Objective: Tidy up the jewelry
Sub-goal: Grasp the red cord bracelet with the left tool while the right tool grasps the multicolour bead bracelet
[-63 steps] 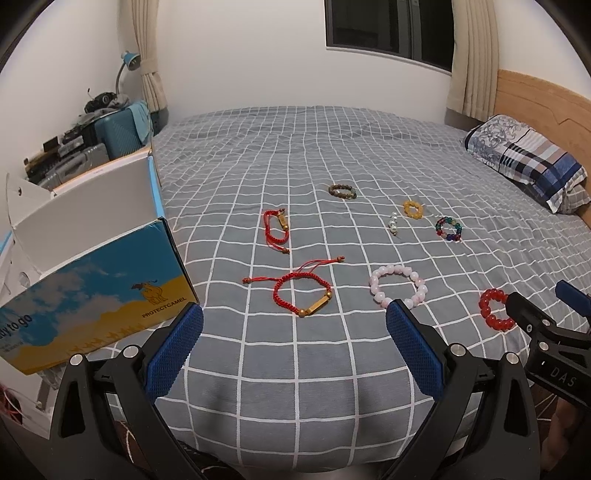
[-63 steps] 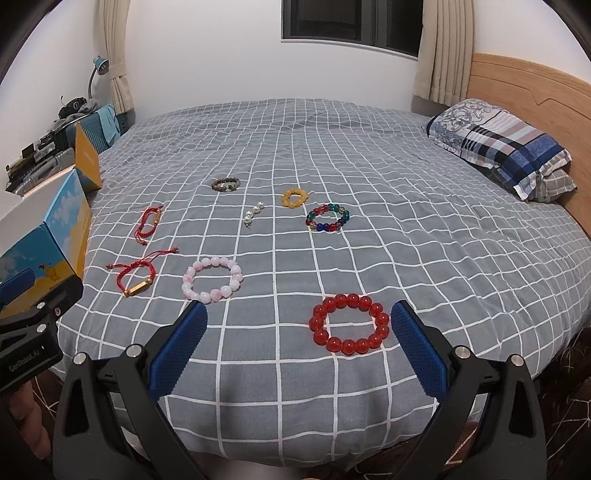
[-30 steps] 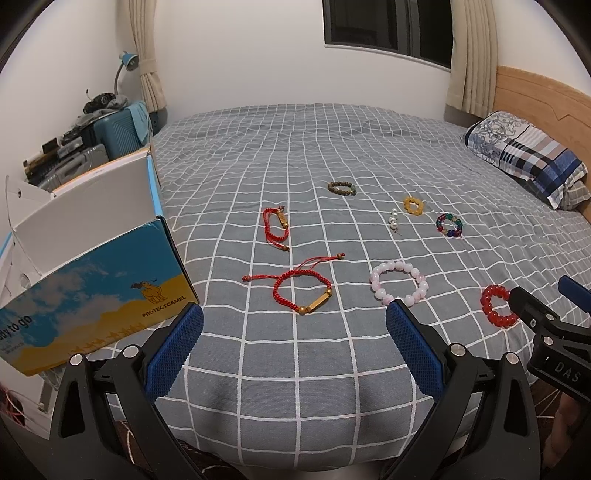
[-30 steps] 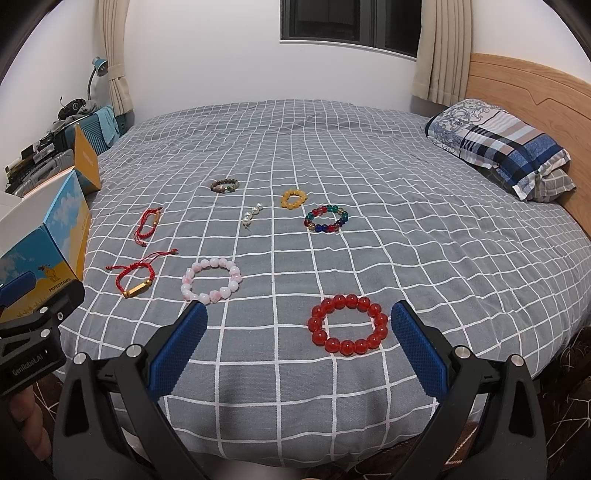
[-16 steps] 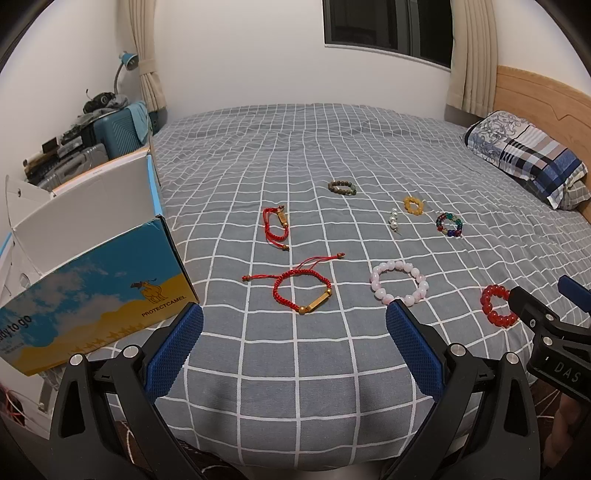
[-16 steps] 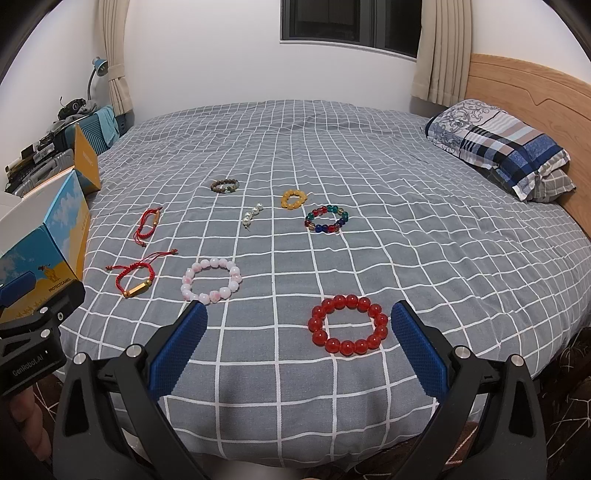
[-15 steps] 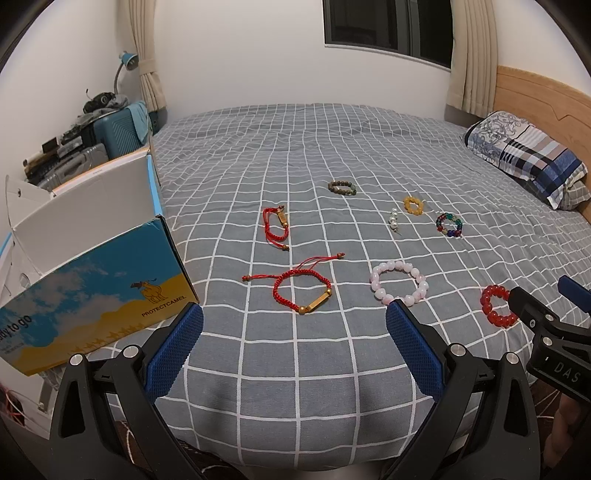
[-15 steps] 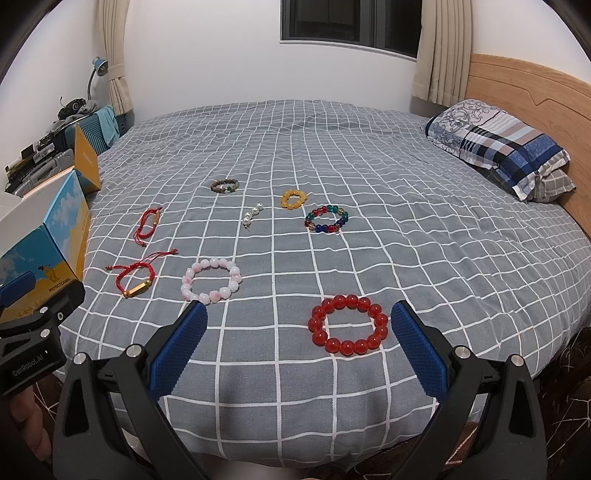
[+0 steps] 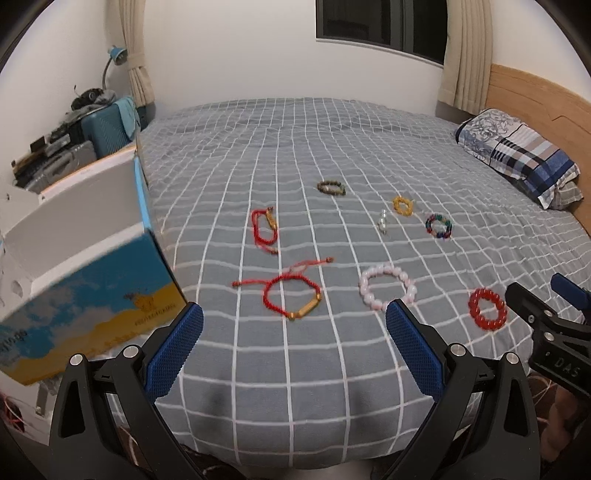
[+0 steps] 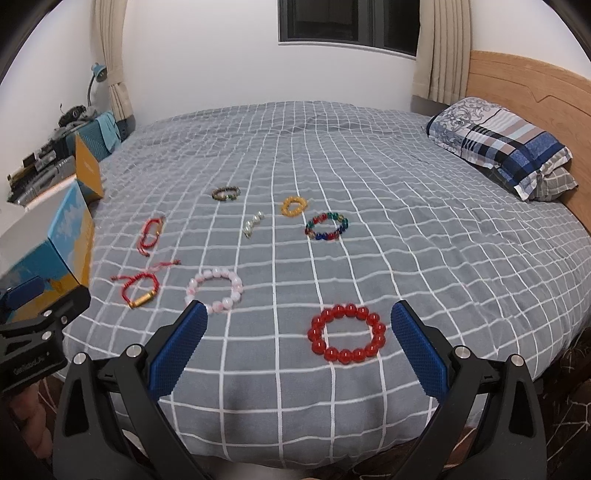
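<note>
Both my claws gape empty, left claw [image 9: 293,349], right claw [image 10: 299,347], round glossy red beads [image 10: 347,339] on checked bed [image 10: 406,258], cardboard box [image 9: 85,280] at left.

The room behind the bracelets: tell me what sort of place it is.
A bedroom, most likely in a home. The bracelets lie on a bed under a grey checked cover, with a plaid pillow against a wooden headboard. A curtained window sits in the far wall.

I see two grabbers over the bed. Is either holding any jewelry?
No. The left gripper and right gripper are both open and empty.
</note>
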The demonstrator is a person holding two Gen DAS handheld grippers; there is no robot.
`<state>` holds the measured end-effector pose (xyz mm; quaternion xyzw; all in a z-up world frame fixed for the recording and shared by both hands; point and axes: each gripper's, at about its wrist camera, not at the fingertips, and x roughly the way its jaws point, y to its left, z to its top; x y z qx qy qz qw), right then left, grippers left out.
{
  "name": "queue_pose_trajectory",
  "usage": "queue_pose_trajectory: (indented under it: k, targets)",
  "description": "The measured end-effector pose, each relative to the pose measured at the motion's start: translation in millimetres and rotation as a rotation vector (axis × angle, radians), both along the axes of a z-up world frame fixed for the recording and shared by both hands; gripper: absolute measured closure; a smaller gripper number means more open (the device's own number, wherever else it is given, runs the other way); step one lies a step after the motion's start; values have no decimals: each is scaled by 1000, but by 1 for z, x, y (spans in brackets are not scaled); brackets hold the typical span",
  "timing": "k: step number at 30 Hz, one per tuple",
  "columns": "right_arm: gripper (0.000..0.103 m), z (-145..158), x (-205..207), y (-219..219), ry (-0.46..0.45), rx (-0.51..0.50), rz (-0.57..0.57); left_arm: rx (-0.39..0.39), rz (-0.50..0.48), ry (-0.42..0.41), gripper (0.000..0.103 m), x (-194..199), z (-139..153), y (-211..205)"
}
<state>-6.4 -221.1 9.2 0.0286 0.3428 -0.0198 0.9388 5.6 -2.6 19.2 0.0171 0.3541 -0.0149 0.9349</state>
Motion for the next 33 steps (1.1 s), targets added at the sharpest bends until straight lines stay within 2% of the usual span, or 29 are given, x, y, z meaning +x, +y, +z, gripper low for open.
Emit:
queue_pose_trajectory:
  k: [5, 10, 17, 22, 25, 30, 33]
  targets:
    - [7, 28, 12, -8, -28, -13, -9, 1, 0, -19, 6, 17, 27, 0]
    - [7, 48, 45, -15, -23, -51, -17, -11, -16, -11, 6, 52, 53, -6]
    - [7, 65, 98, -14, -7, -71, -19, -18, -28, 28, 6, 107, 62, -13]
    - [7, 52, 153, -15, 59, -80, -25, 4, 14, 80, 6, 157, 45, -14]
    - [7, 36, 181, -18, 109, -74, -28, 15, 38, 133, 6, 187, 21, -11]
    - [7, -14, 224, -30, 232, -46, -28, 17, 35, 238, 6, 216, -30, -3]
    - [7, -43, 240, -39, 302, -10, -28, 11, 37, 262, 6, 225, -48, 2]
